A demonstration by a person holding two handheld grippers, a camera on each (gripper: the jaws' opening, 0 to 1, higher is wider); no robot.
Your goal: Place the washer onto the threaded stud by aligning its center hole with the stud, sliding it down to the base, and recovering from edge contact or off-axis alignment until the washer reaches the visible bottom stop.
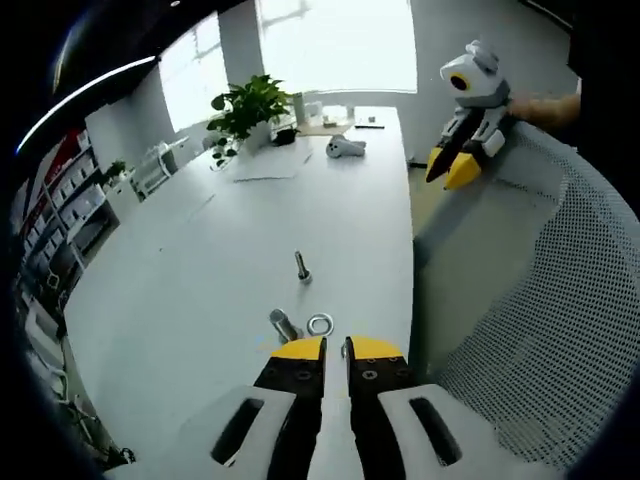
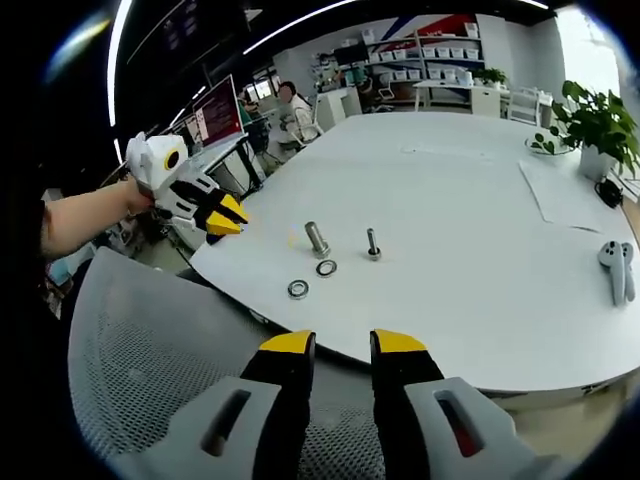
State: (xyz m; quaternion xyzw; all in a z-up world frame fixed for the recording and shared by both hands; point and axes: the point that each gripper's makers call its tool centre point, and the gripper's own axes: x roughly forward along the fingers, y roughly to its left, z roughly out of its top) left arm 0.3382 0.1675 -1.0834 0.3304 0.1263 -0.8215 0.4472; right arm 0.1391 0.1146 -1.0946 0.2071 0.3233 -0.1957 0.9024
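Yellow-tipped left gripper (image 1: 335,347), jaws pressed nearly together and empty, hovers over the white round-edged table (image 1: 200,250). At its 12 o'clock lies a flat silver metal washer (image 1: 320,324); a short steel bolt (image 1: 284,325) lies at 11, the upright threaded steel stud (image 1: 301,266) beyond. Right gripper (image 2: 343,344), jaws spread and empty, hangs above a grey mesh chair back (image 2: 150,340); a second ring-shaped washer (image 2: 298,289) lies near the table's edge.
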